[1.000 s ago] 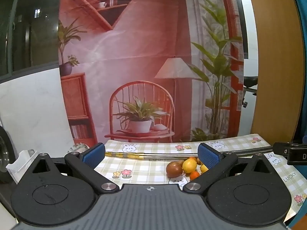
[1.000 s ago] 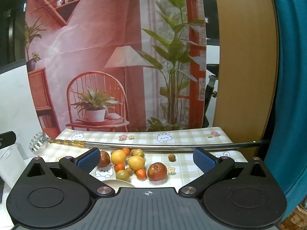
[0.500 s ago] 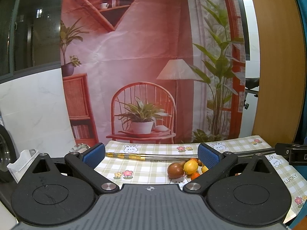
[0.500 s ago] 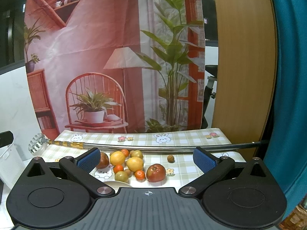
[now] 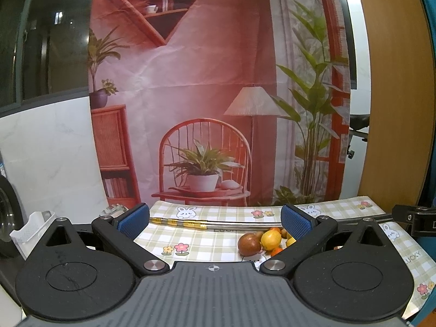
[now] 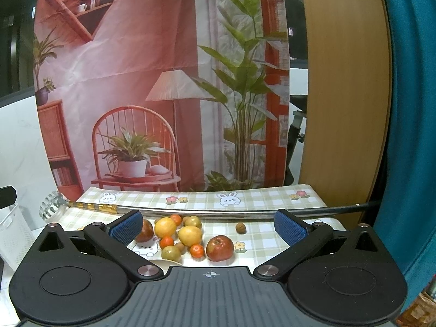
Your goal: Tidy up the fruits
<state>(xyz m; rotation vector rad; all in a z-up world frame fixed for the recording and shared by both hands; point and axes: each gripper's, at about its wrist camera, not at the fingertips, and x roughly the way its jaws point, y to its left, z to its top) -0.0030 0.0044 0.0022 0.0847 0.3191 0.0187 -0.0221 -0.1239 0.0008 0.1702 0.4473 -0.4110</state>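
Shift since a second ago: both of my views have lifted slightly, so the fruit sits a touch lower in them; nothing on the cloth has moved.
Left gripper (image 5: 214, 219): I have its blue pads spread wide with nothing between them, hovering over the near edge of the checked tablecloth (image 5: 196, 241).
Right gripper (image 6: 208, 224): also spread wide and holding nothing, above the fruit pile.
Fruit pile: clustered on the cloth just in front of the metal rod (image 6: 207, 212), framed between my right gripper's fingers.
Red apple (image 6: 219, 248): nearest me, at the right edge of the cluster.
Yellow citrus: two of them, one (image 6: 165, 227) behind the other (image 6: 190, 235), touching or nearly so.
Small oranges: one (image 6: 196, 250) just left of the apple, another (image 6: 166, 242) between the yellow fruits.
Dark reddish fruit (image 5: 249, 244): at the left end of the pile, beside a yellow one (image 5: 271, 239) in my left view.
Small brown nut-like fruit (image 6: 240, 227): alone, apart to the right of the pile.
White basket (image 6: 13, 234): off the cloth at far left.
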